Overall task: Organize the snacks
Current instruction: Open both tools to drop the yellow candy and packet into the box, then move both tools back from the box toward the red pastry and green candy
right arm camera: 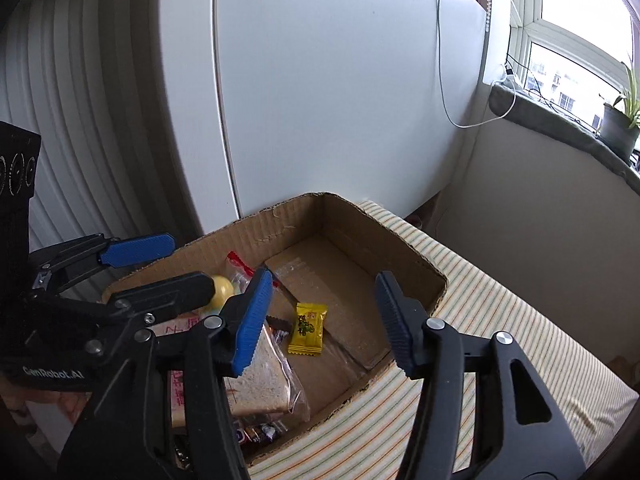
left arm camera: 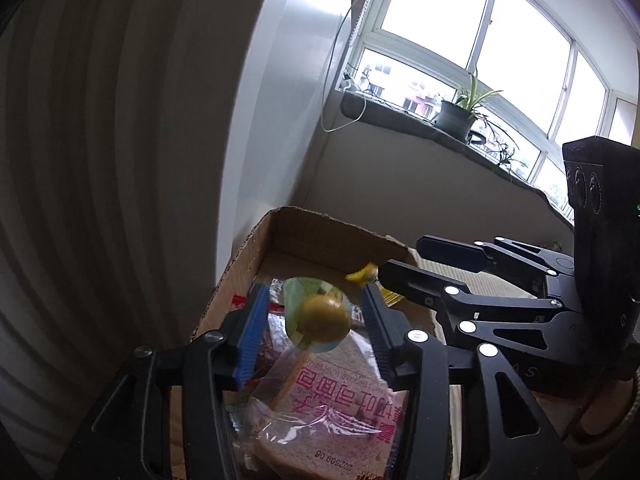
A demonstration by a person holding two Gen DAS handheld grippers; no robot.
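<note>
A cardboard box sits on a striped cloth and holds snacks. My left gripper is open above the box; a round yellow-green packaged snack is between its fingers, not touching either pad, above a wrapped bread slice. My right gripper is open and empty over the box, above a small yellow packet. The bread and the yellow round snack also show in the right wrist view, with other wrapped snacks partly hidden beneath.
A white cabinet stands right behind the box. The striped cloth surface extends to the right. A window sill with a potted plant and a dangling white cable is at the far right.
</note>
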